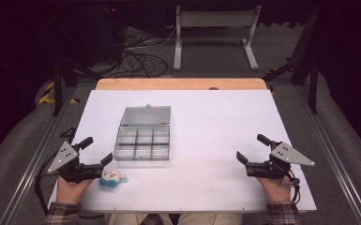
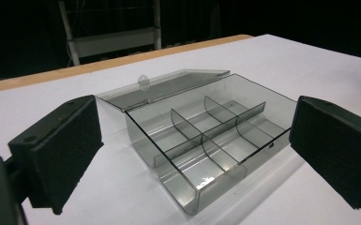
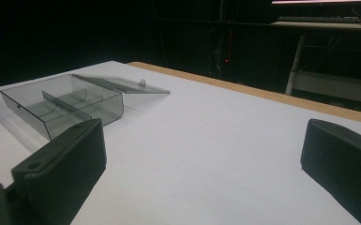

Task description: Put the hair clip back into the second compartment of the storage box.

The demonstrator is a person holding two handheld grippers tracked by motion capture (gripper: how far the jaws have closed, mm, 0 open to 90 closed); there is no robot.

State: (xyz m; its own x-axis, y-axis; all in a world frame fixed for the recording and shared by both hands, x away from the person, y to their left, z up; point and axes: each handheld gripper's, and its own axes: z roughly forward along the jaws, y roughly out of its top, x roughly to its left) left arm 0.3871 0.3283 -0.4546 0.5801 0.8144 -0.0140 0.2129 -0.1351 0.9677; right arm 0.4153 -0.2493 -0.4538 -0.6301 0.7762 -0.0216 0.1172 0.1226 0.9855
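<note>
Item: small plush toy [image 1: 112,178], white and blue, at the table's near left edge, just beside the left gripper [image 1: 97,152], jaws released. Judged light, soft, squashy; grip across the body. Near: clear compartment box [image 1: 142,142], lid open flat, empty, rigid, brittle-looking. Right gripper [image 1: 251,148] released, well apart. Surface: white table [image 1: 215,131], smooth; dark room, cables beyond
</note>
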